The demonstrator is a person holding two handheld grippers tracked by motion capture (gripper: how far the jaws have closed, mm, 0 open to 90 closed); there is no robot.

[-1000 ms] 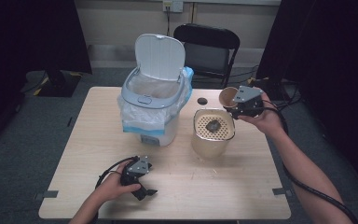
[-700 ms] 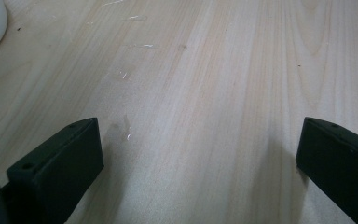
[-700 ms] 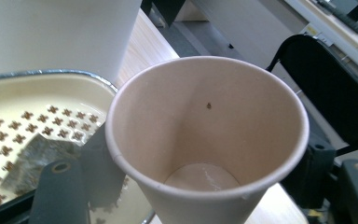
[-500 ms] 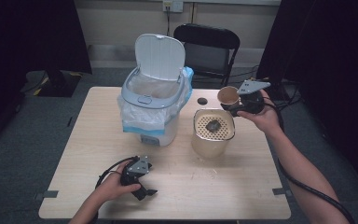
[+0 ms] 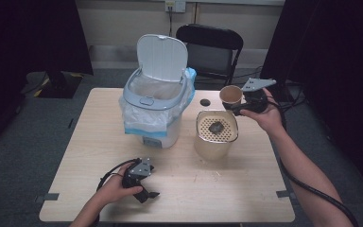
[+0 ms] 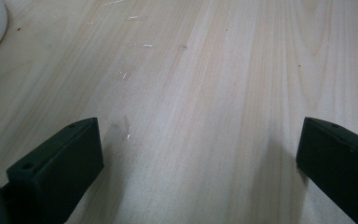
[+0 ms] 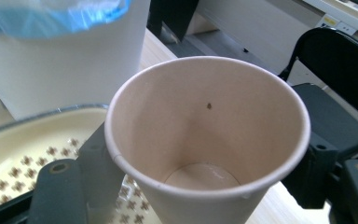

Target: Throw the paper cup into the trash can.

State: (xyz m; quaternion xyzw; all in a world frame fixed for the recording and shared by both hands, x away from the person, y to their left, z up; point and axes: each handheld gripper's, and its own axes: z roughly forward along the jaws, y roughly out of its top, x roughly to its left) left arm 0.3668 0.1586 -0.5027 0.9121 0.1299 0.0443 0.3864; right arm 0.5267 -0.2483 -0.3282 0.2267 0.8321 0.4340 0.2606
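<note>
Tipped towards the camera a second ago, the tan paper cup now stands upright, clamped in the right gripper above the cream perforated strainer pot, clear of the white lidded bin; left gripper rests wide apart near the wooden table edge.

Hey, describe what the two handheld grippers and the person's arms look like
Both grippers are dark, near-black blocks with two flat black jaws, each pierced by a small screw hole. The left gripper and right gripper each carry a grey three-cornered plate on top. A black cable trails from each; the right one runs along the forearm. The forearms are bare, no sleeves or gloves.
</note>
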